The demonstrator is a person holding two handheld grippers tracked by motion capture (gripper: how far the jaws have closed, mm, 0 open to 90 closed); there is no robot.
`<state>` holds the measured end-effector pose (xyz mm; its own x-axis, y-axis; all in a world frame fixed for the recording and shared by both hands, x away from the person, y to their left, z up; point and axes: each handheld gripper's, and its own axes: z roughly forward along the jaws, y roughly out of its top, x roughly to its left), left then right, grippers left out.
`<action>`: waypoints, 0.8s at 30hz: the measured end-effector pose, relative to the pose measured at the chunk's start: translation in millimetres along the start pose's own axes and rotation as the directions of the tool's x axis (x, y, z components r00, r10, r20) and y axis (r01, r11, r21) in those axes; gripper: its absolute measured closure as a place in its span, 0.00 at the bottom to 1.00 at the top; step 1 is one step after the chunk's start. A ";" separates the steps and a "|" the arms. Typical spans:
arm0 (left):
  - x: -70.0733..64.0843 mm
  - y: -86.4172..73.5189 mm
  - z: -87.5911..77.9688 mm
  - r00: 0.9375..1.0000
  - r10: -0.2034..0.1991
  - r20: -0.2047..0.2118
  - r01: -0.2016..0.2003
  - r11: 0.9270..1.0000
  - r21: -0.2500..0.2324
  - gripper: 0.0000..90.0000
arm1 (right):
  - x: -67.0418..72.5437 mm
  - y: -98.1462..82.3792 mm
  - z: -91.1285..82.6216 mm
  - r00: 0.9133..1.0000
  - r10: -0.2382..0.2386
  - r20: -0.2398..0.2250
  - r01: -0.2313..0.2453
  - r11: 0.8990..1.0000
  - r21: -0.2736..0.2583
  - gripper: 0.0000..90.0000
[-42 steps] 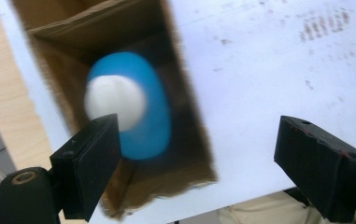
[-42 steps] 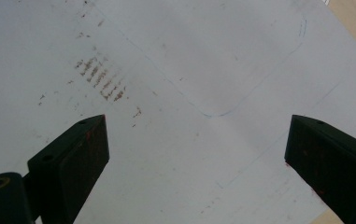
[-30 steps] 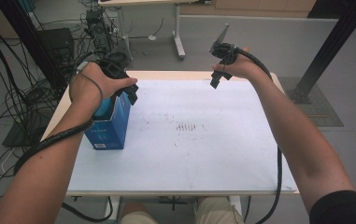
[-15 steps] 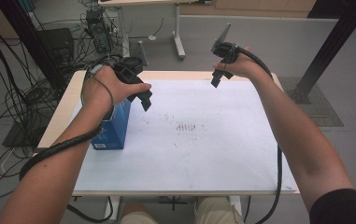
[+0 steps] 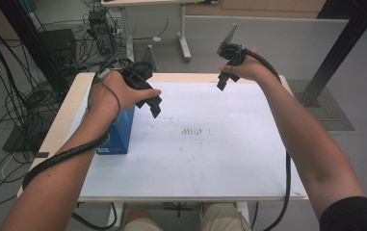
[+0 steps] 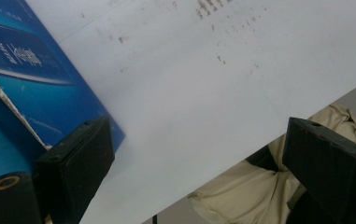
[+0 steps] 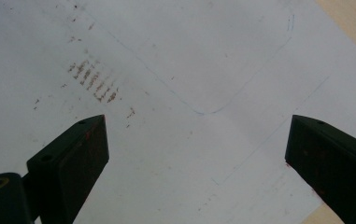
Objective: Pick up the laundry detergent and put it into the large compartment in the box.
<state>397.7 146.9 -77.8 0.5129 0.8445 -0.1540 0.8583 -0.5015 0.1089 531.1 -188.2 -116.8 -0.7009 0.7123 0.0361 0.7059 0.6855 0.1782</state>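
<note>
Box [image 5: 120, 132]: a blue carton standing on the left part of the desk [image 5: 70, 113], on the white sheet [image 5: 210, 159] that covers most of the top. In the high view the person's left hand [image 5: 111, 94] and wrist overlap its upper end, so its top edge cannot be read there. In the left gripper view the box [image 6: 31, 88] occupies the left side of the picture, with a torn pale edge running diagonally across its blue face.

Left gripper [image 5: 153, 103]: held above the sheet, just right of the box and angled down toward the middle of the desk. Its jaws stand wide apart with nothing between them. The box is beside the jaw at the left of that view and outside the gap; whether that jaw touches the carton cannot be told. Judgement: the box stands free on its own base, and the gripper is clear of it rather than gripping it.

Right gripper [image 5: 224, 82]: held near the far edge of the desk, well apart from the box, jaws pointing down. In the right gripper view its jaws are spread wide over the bare sheet, where brown smudges [image 7: 94, 79] and faint blue pencil lines [image 7: 241, 88] show. Nothing is grasped.

Judgement: the right gripper's position well away from the box suggests it is idle and kept clear of the left side. To grip the box again, the left gripper would have to shift back toward it until the carton lies between the jaws.
</note>
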 end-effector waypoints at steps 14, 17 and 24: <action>0.9 0.7 1.4 1.000 0.011 0.016 -0.011 1.000 -0.002 0.10 | 1.5 -0.3 -0.6 1.000 -0.006 0.002 0.006 1.000 -0.005 0.07; 0.4 0.0 1.5 1.000 0.014 0.017 -0.014 1.000 -0.005 0.10 | 1.9 0.4 0.0 1.000 -0.006 0.000 0.006 1.000 -0.002 0.07; 0.1 -1.4 1.0 1.000 0.018 0.021 -0.018 1.000 -0.009 0.10 | 4.1 1.3 0.4 1.000 -0.013 0.001 0.013 1.000 -0.004 0.07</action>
<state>396.6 147.5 -78.9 0.5289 0.8310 -0.1725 0.8486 -0.5150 0.1210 529.2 -184.3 -116.8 -0.7097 0.7037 0.0333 0.6966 0.6938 0.1829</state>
